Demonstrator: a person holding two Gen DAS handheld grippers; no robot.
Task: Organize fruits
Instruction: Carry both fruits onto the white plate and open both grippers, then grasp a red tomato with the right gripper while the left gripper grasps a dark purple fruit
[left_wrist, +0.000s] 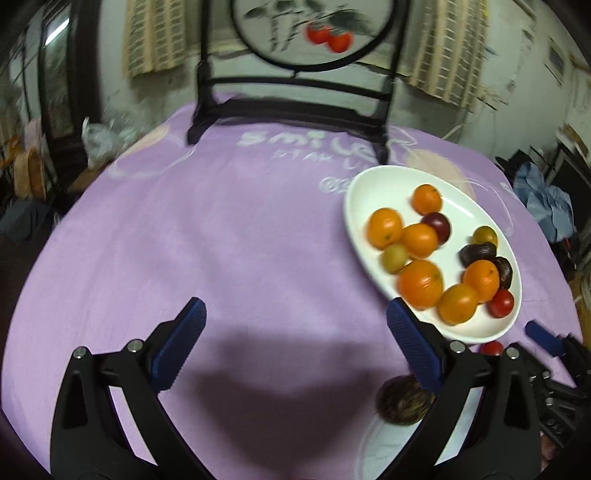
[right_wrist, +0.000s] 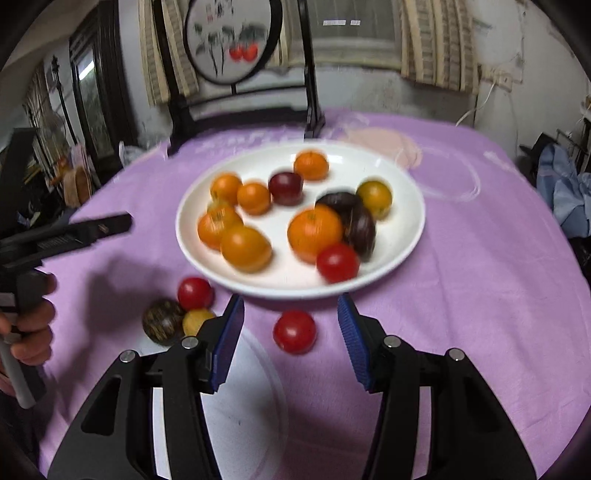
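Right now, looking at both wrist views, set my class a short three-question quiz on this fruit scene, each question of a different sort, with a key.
1. True or false: the right gripper is shut on a fruit.
2. Multiple choice: the red tomato between the right gripper's fingers lies (A) on the white plate, (B) on the purple cloth, (C) in a basket.
3. Fill in: three small fruits lie together on the cloth just off the plate's near-left rim: a red tomato, a yellow one and a ______ striped one.

Key: 1 false, it is open and empty, as is the left gripper; 2 B; 3 dark.
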